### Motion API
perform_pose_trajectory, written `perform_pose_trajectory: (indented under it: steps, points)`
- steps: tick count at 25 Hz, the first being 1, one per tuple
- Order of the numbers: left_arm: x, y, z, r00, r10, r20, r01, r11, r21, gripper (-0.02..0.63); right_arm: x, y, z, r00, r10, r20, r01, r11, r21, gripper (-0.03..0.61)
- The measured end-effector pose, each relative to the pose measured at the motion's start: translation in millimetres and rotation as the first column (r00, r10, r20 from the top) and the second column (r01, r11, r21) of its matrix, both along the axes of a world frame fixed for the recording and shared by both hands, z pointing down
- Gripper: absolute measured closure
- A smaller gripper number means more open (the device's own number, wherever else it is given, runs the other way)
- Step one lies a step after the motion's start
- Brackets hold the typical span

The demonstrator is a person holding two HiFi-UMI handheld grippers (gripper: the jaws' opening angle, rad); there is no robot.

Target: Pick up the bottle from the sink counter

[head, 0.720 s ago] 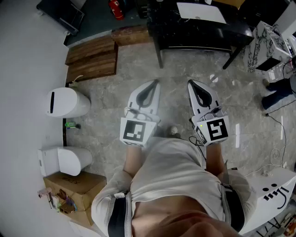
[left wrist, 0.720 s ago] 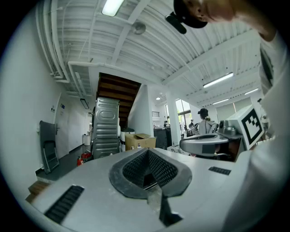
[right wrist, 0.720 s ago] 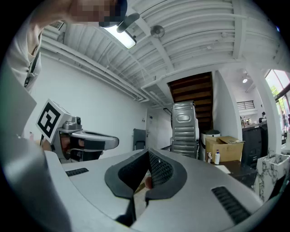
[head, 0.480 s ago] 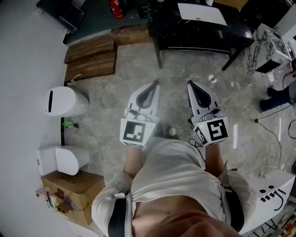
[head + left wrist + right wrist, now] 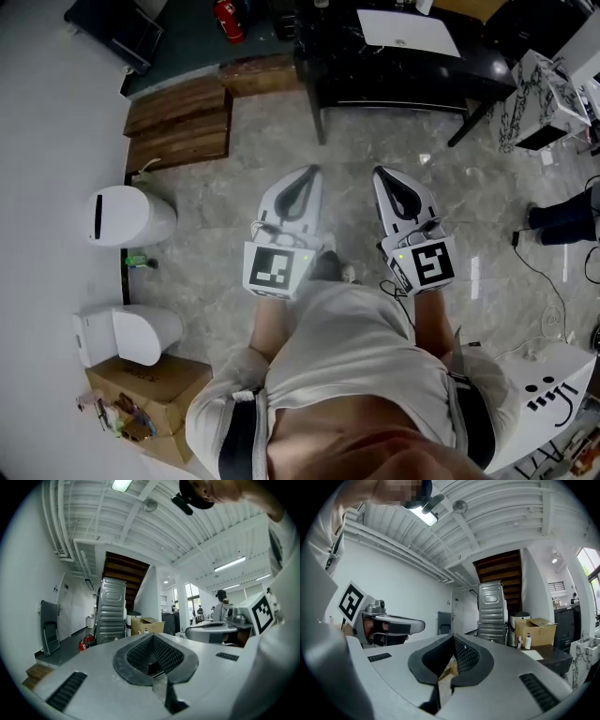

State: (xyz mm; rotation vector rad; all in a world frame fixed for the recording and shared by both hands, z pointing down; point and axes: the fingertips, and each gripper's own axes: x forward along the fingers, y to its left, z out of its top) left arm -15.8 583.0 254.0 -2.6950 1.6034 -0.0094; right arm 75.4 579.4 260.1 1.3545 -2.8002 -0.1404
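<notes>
Both grippers are held side by side close to the person's chest, pointing out over the floor. My left gripper has its jaws together with nothing between them, and the left gripper view shows the same at its tips. My right gripper is also shut and empty, with its tips meeting. No sink counter shows in any view. A small white bottle stands on a dark table beside a cardboard box in the right gripper view. A small green bottle lies on the floor between two white toilets.
Two white toilets stand along the left wall, with a cardboard box of clutter below them. Wooden steps and a black desk lie ahead. A white table corner is at the right. A person's legs are at the far right.
The head view has shifted a little, so the floor and both grippers sit slightly higher in it. The legs at the right edge have stepped downward. Both grippers stay shut.
</notes>
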Motion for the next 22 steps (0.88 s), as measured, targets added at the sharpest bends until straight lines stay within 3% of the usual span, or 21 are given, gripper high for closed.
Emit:
perform_pose_trajectory:
  steps: [22]
  points:
    - [-42.3, -129.5, -2.1, 0.999, 0.052, 0.001, -0.052, 0.999, 0.011, 0.612, -45.8, -120.6, 6.0, 0.999, 0.036, -0.038, -0.036, 0.999, -0.014, 0.586]
